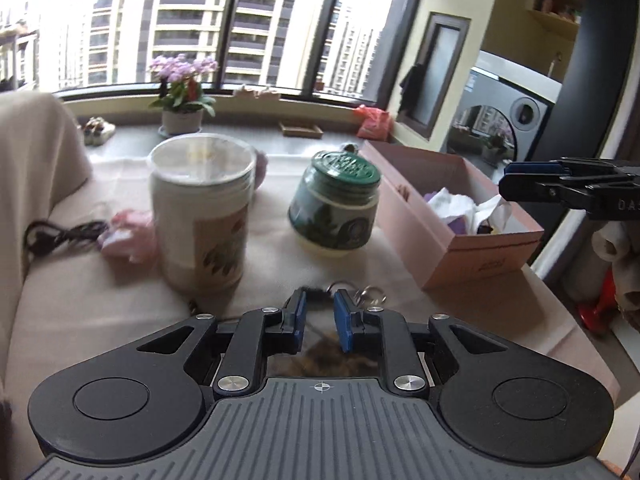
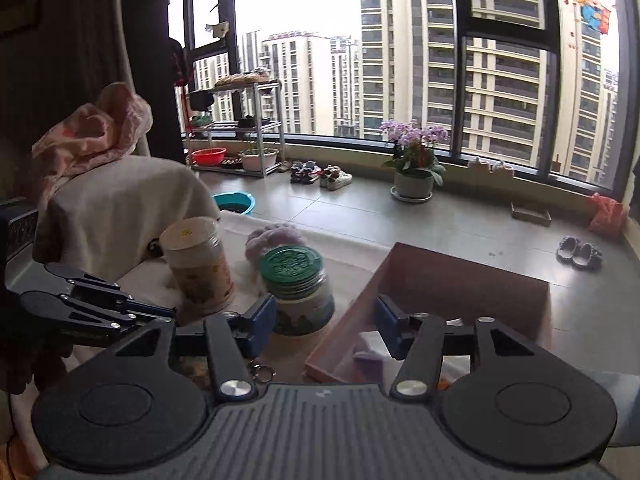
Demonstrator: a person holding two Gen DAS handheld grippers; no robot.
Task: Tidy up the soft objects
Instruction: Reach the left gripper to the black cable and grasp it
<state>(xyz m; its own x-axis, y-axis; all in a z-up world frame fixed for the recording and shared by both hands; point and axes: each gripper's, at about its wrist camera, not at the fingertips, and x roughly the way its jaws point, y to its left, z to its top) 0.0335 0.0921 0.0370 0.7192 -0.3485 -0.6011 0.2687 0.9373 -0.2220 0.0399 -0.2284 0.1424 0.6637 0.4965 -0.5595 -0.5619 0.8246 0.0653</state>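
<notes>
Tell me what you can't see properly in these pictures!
- Left wrist view: what lies in the pink box, partly hidden by its near wall.
- Left wrist view: the pink soft thing, blurred and partly behind the tall can.
- Right wrist view: the purple fluffy thing, partly hidden behind the green-lidded jar.

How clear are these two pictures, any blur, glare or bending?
Left wrist view: the canister and jar are motion-smeared, the window blows out white at upper left. Right wrist view: sharper, though the box is soft; fisheye bends the window frame.
</notes>
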